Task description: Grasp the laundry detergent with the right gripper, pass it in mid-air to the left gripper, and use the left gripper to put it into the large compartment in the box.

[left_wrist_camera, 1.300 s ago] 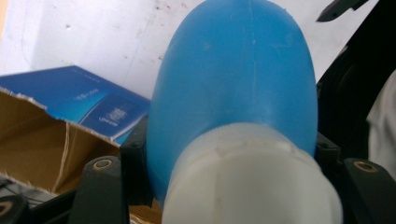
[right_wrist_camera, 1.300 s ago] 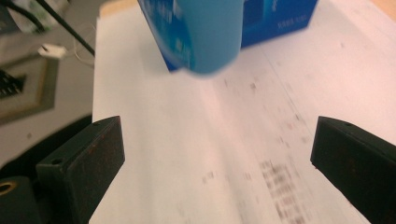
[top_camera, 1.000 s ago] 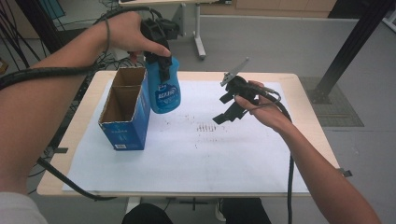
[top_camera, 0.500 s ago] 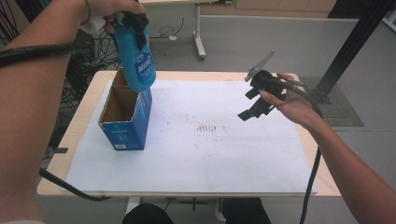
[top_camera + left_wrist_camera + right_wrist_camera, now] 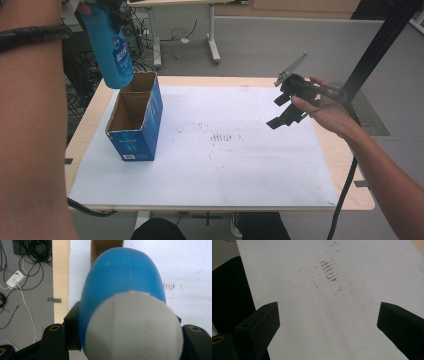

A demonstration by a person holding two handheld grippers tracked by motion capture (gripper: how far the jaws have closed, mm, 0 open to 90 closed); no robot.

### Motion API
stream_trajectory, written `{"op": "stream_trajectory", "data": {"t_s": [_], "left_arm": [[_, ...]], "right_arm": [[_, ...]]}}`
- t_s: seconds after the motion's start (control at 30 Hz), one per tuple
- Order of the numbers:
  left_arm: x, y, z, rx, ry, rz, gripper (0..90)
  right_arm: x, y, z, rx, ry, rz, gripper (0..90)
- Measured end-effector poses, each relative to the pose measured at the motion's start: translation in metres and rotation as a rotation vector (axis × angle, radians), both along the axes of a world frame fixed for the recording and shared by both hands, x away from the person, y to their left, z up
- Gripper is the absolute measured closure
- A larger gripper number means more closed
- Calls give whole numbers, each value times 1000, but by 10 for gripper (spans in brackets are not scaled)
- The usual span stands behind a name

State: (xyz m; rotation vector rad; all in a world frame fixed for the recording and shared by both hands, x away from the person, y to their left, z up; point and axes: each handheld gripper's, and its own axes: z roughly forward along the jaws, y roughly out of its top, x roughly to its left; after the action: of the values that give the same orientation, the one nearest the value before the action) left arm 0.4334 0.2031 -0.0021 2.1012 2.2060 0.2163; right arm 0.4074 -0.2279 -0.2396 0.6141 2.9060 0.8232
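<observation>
A blue bottle (image 5: 113,50) with a white label hangs upright above the far end of an open blue cardboard box (image 5: 135,125). My left gripper (image 5: 111,7) is shut on the bottle's top at the upper left edge of the high view. In the left gripper view the bottle (image 5: 122,277) and its white cap (image 5: 132,327) sit between the jaws of the left gripper (image 5: 125,340), with the box's brown inside (image 5: 106,247) beyond. My right gripper (image 5: 284,107) is open and holds nothing, raised over the right side of the white sheet (image 5: 225,170).
The box stands at the left of the sheet on a wooden table (image 5: 345,170). Brown smudges (image 5: 225,136) mark the sheet's middle, and the right gripper (image 5: 327,322) looks down on the smudges (image 5: 329,270). Cables (image 5: 22,277) lie on the floor to the left. A black post (image 5: 375,45) rises at right.
The left gripper has lifted the bottle up and to the left, from beside the box to above its far end. The right gripper has drifted right.
</observation>
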Motion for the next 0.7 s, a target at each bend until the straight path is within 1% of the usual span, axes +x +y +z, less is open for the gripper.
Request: {"op": "stream_trajectory", "data": {"t_s": [0.23,0.37,0.53,0.6,0.7], "left_arm": [[1,7,-8,-9,-6,36,378],[2,8,-16,-22,2,39,378],[2,10,-26,-35,8,40,378],[2,11,-30,-38,18,41,379],[2,14,-37,-40,15,47,379]], "right_arm": [[0,-4,2,-5,-6,-7,45],[1,-3,2,-10,-11,-11,44],[-2,3,3,-19,-13,6,47],[-3,5,4,-22,-13,12,48],[-3,6,5,-22,-16,14,48]]}}
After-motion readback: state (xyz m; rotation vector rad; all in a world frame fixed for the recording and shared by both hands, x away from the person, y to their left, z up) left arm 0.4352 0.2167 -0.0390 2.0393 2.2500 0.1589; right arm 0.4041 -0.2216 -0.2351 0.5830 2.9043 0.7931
